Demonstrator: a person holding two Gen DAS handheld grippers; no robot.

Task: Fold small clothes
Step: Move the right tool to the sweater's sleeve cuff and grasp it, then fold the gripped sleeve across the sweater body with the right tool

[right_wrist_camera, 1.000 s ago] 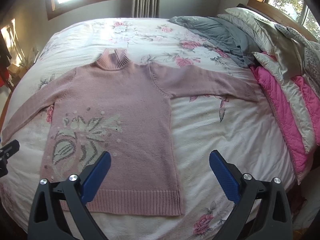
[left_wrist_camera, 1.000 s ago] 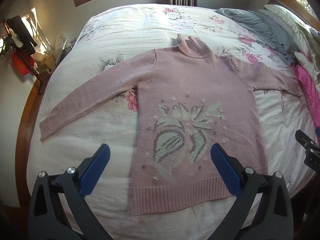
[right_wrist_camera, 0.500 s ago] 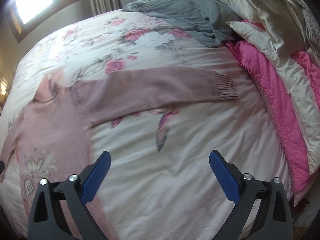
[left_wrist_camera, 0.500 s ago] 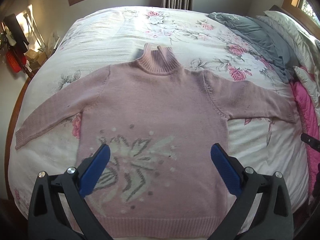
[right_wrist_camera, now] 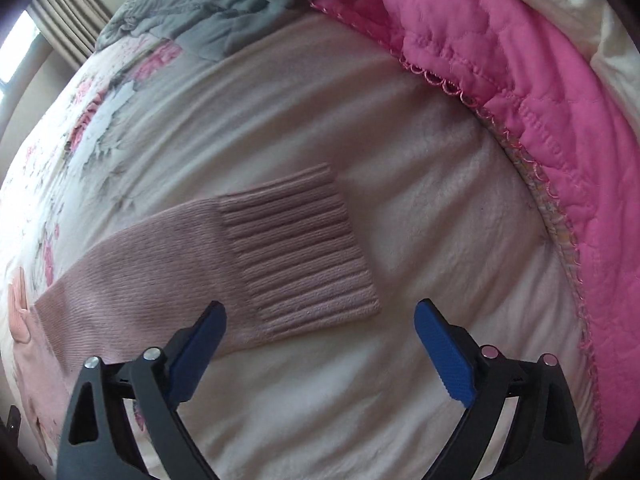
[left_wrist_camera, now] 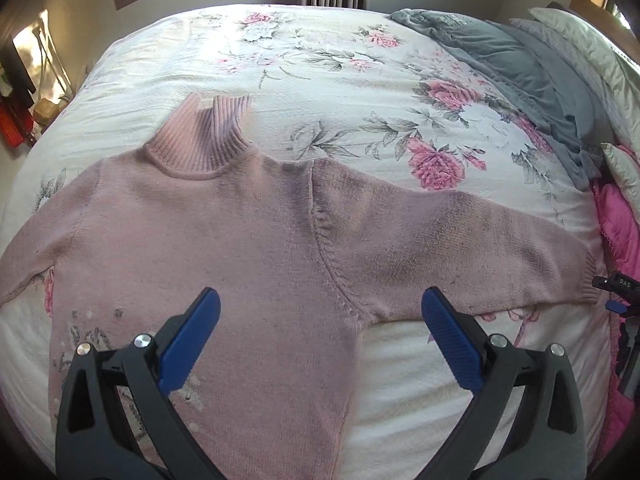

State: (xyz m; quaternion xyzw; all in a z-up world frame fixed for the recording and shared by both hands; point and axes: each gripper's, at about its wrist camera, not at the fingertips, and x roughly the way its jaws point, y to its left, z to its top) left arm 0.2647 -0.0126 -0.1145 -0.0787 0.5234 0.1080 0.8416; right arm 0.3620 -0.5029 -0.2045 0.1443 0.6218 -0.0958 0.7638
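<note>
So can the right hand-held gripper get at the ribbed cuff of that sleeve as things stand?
Probably yes. The right hand-held gripper is open, with the ribbed cuff lying flat on the bedspread just ahead of its fingertips. Nothing covers the cuff; the pink quilt sits off to the side.

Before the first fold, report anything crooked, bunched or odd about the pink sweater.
Nothing stands out. The pink sweater lies flat and face up on the floral bedspread, collar upright, sleeve stretched straight out, and its ribbed cuff smooth. Both the left gripper and right gripper are open, holding nothing.
</note>
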